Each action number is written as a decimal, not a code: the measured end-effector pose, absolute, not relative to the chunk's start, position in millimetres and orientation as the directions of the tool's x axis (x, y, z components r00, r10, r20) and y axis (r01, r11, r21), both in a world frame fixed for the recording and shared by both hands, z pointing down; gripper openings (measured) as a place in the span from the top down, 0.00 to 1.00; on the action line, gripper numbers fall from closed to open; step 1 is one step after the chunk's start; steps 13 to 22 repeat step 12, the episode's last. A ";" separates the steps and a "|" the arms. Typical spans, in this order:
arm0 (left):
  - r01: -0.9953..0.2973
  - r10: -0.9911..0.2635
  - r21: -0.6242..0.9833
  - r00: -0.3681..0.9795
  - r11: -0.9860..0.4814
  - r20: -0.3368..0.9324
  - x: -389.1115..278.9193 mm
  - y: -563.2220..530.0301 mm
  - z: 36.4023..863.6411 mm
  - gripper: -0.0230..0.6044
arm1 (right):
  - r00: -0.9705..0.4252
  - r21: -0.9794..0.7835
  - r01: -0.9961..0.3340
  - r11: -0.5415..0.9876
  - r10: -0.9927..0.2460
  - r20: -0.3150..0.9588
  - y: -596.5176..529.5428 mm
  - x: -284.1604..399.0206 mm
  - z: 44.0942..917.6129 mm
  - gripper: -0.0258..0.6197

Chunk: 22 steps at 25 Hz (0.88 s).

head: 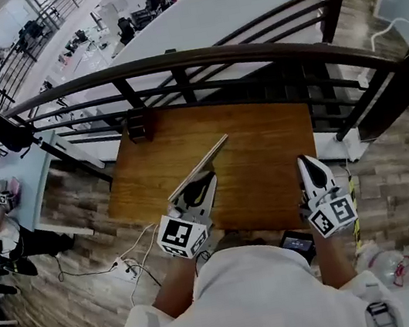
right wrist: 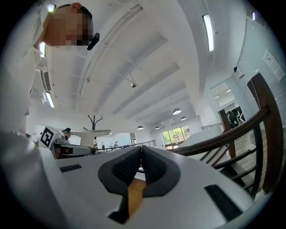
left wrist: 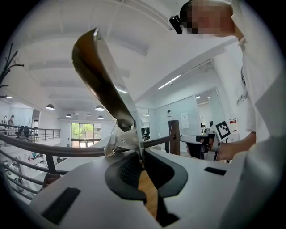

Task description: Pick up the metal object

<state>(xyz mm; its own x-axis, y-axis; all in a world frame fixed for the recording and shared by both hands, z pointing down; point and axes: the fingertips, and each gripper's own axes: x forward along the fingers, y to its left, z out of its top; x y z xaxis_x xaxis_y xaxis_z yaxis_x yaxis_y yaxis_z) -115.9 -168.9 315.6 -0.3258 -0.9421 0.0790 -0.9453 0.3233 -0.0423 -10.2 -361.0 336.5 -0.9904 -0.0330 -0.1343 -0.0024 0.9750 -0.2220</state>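
So, closest to the camera in the head view is the person's white shirt (head: 248, 300), with both forearms reaching out from under it. Each hand holds a gripper with a marker cube on the back.

The left gripper (head: 208, 177) has its 2 jaws clamped on the metal object (head: 204, 162), a long flat shiny strip. The left gripper view makes it pretty obvious: the left gripper's (left wrist: 141, 155) dark pads are squeezed onto a small riveted bracket at the strip's base, and the strip (left wrist: 103, 74) slants up and to the left from there, against the ceiling. From the head view it runs out from the jaws toward the upper right, over the wooden table (head: 260, 145).

The right gripper (head: 307, 161) sits over the table's right side, well apart from the strip. Its own view shows the right gripper (right wrist: 141, 153) with its jaws pressed together and nothing between them.

Past the table's far edge there's a dark curved railing (head: 209, 57), touching or just beside the table, can't tell which. Beyond that, a lower floor with desks.
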 end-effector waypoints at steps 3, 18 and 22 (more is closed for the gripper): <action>-0.940 -0.936 -0.047 -0.342 0.339 0.082 -112.4 -157.1 314.3 0.93 | -0.990 -0.225 0.028 0.974 -0.005 -0.144 -351.2 -19.9 335.4 0.92; -0.942 -0.942 0.041 -0.330 0.333 0.068 -107.6 -130.7 317.9 0.93 | -0.991 -0.272 0.084 0.959 0.052 -0.121 -325.8 -34.9 354.5 0.92; -0.942 -0.942 0.041 -0.330 0.333 0.068 -107.6 -130.7 317.9 0.93 | -0.991 -0.272 0.084 0.959 0.052 -0.121 -325.8 -34.9 354.5 0.92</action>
